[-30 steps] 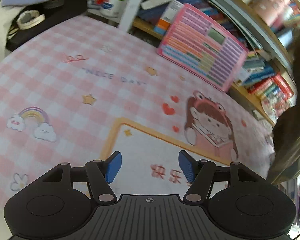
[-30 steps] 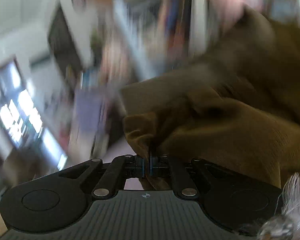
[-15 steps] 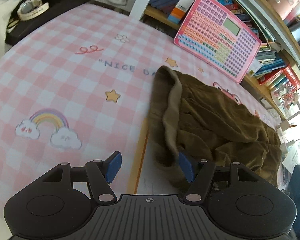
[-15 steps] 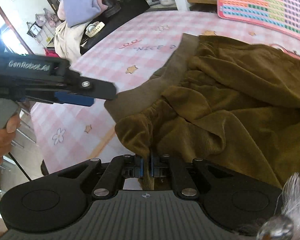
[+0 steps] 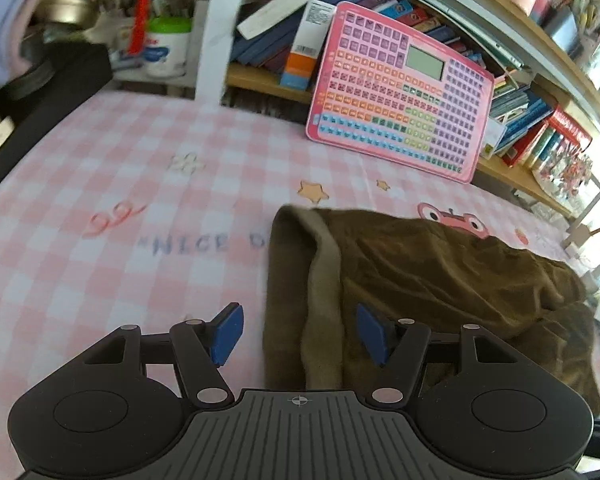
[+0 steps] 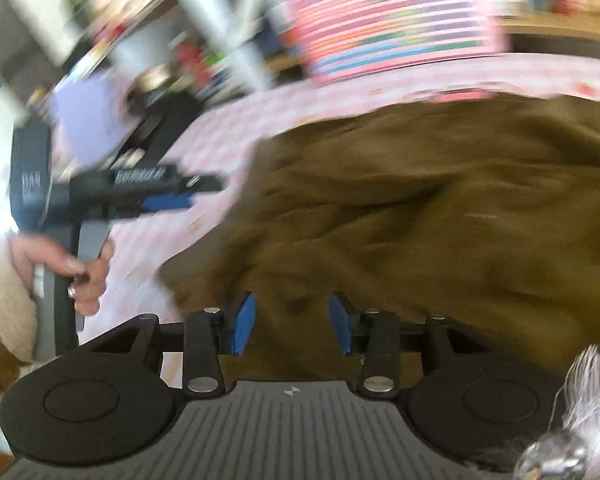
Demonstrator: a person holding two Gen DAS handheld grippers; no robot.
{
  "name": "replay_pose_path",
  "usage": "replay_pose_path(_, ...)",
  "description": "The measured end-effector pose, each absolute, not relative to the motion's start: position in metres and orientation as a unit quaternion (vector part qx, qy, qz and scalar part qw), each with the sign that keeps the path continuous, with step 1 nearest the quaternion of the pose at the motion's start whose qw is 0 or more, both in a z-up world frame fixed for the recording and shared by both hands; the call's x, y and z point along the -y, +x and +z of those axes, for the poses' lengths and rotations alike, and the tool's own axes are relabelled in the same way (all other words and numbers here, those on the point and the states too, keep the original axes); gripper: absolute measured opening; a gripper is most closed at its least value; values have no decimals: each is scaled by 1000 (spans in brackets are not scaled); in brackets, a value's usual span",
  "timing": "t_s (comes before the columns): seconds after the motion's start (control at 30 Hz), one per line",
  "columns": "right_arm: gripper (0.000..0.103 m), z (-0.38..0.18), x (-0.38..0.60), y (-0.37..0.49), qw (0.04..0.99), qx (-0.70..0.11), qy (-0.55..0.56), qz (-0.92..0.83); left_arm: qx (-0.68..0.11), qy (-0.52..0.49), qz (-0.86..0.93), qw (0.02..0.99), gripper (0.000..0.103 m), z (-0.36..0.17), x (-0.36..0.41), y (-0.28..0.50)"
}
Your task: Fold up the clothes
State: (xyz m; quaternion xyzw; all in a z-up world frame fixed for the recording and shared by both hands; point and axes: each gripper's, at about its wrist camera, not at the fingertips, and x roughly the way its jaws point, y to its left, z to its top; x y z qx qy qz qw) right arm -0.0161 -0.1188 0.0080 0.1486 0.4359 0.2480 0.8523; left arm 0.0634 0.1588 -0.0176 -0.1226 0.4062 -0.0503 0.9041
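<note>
A brown corduroy garment (image 5: 440,280) lies crumpled on the pink checked tablecloth (image 5: 120,220); its lighter waistband (image 5: 320,280) runs toward me. My left gripper (image 5: 296,334) is open, its jaws on either side of the waistband's near end, holding nothing. In the blurred right wrist view my right gripper (image 6: 292,324) is open just above the garment (image 6: 440,208), no cloth between its pads. The left gripper (image 6: 168,200) shows there at the left, held by a hand.
A pink keyboard toy (image 5: 400,104) leans against a bookshelf (image 5: 520,92) at the table's far edge. A white post (image 5: 216,28), a white jar (image 5: 168,46) and a black object (image 5: 48,100) stand at the far left.
My right gripper has opened and let go of the garment, which now lies on the table. My left gripper has moved forward so the waistband sits between its open jaws.
</note>
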Motion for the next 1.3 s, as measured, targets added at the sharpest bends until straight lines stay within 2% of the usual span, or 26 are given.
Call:
replay_pose_path(0.17,39,4,179,-37,886,-412,189,100,-407,-120,-59,903,52,-34,-153,91)
replay_pose_path(0.27,39,-3,198,-44,890,-417,184,22,-402,-120,-80,904,40,-37,-147,96)
replay_pose_path(0.37,39,-9,213,-48,887,-421,186,-40,-409,-116,-96,900,22,-43,-142,99)
replay_pose_path(0.4,39,-11,215,-49,885,-423,187,-51,-406,-115,-97,901,8,-44,-141,99)
replay_pose_path(0.43,39,-13,217,-49,883,-426,188,-65,-400,-117,-96,904,2,-42,-142,96)
replay_pose_path(0.57,39,-20,223,-51,876,-437,185,-85,-321,-169,-97,927,2,-7,-164,71)
replay_pose_path(0.67,39,-21,220,-53,874,-442,186,-82,-303,-205,-56,929,2,3,-195,63)
replay_pose_path(0.77,38,-22,211,-49,873,-449,177,-67,-359,-176,-9,917,4,-24,-215,74)
replay_pose_path(0.83,39,-21,205,-46,873,-454,168,-60,-403,-180,2,897,17,-44,-224,80)
replay_pose_path(0.93,39,-20,198,-42,873,-460,151,-52,-379,-211,-4,901,22,-40,-236,66)
replay_pose_path(1.2,39,-9,210,-37,887,-434,142,-71,-357,-238,-45,902,22,-19,-217,16)
replay_pose_path(1.3,39,-3,219,-33,896,-421,108,-93,-387,-211,-49,896,21,-34,-202,11)
